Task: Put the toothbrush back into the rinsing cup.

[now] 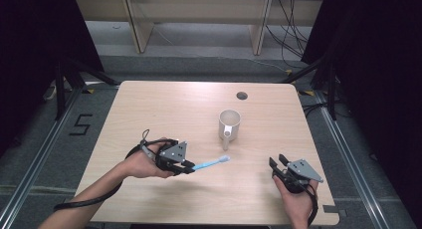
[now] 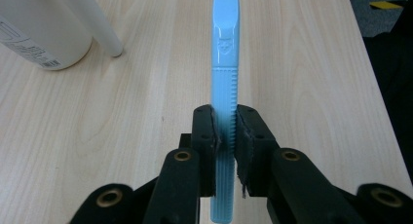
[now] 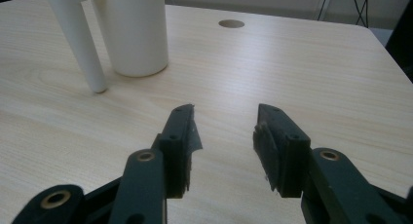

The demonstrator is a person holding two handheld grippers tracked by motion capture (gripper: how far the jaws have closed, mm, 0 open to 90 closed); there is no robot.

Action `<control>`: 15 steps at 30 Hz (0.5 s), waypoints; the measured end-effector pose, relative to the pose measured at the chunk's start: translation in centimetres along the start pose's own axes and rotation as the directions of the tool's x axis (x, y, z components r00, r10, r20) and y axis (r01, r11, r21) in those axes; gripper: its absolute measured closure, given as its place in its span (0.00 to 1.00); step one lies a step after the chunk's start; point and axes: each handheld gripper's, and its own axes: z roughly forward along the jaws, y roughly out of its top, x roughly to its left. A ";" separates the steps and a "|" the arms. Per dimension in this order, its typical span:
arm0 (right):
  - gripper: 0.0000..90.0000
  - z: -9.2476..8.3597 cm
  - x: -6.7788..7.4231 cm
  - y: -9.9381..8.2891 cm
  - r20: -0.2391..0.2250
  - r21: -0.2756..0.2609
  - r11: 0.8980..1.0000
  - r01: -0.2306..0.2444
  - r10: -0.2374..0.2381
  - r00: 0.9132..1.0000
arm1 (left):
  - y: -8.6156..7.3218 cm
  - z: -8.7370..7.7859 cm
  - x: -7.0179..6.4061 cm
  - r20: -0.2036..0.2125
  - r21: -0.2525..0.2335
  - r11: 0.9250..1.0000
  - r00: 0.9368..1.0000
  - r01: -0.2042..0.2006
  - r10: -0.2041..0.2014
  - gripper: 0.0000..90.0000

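The bench [image 1: 149,109] is pale wood with rounded corners, its grain running lengthwise. A small round hole [image 1: 242,95] sits near its far edge, right of centre; the right gripper view shows it as a dark oval. Grey floor [image 1: 59,154] surrounds the bench, marked with a black "5" [image 1: 80,124] to the left. Metal rails [image 1: 348,154] run along the floor on both sides. Beyond the bench stand light wooden legs [image 1: 139,25] of some frame, with black cables [image 1: 293,35] hanging and trailing at the right. Black curtains [image 1: 30,40] close in both sides.
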 end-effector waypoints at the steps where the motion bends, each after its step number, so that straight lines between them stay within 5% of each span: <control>1: 0.65 0.0 0.0 0.0 0.002 -0.001 1.000 0.001 -0.001 1.000 | 0.0 -0.1 0.0 -0.005 -0.011 1.000 1.000 0.003 -0.003 0.88; 8: 0.65 0.0 0.0 0.0 0.000 0.003 1.000 -0.001 0.001 1.000 | -0.3 -0.8 -0.4 -0.044 -0.108 0.994 0.999 0.023 -0.028 0.88; 14: 0.65 0.0 0.1 0.0 0.000 0.001 1.000 -0.003 0.003 1.000 | -0.6 -1.1 -0.6 -0.089 -0.199 0.979 0.994 0.040 -0.058 0.88; 15: 0.65 -0.1 0.4 0.0 0.007 0.015 0.999 -0.039 0.038 0.999 | -0.7 -1.0 -0.6 -0.095 -0.215 0.976 0.993 0.045 -0.067 0.88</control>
